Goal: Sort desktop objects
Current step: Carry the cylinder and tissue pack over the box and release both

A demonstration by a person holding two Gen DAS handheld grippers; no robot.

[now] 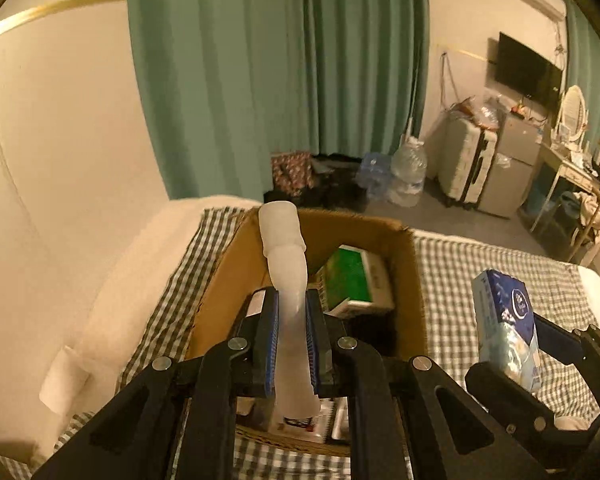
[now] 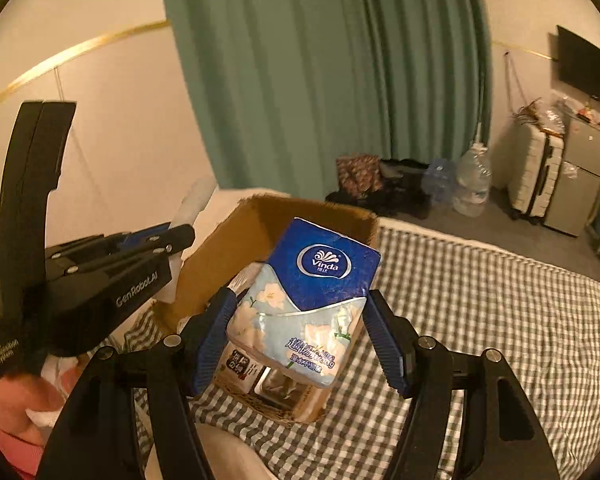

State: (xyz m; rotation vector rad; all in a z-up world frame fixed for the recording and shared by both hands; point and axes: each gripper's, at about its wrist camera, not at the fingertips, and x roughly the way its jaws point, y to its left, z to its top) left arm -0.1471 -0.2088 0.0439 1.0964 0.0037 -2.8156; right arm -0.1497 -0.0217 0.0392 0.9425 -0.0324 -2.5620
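My left gripper (image 1: 292,300) is shut on a translucent white tube-shaped bottle (image 1: 286,276) and holds it upright above the open cardboard box (image 1: 414,280). In the box lie a green and white carton (image 1: 352,280) and other packets. My right gripper (image 2: 300,312) is shut on a blue Vinda tissue pack (image 2: 312,300), held above the near right corner of the same box (image 2: 260,216). The tissue pack also shows in the left wrist view (image 1: 504,320), to the right of the box. The left gripper shows in the right wrist view (image 2: 148,248) at the left.
The box stands on a bed with a green checked sheet (image 2: 480,300). White bedding (image 1: 112,288) lies to its left by the wall. Beyond the bed are green curtains (image 1: 280,80), water jugs (image 1: 408,172), a suitcase (image 1: 468,164) and a desk (image 1: 572,168).
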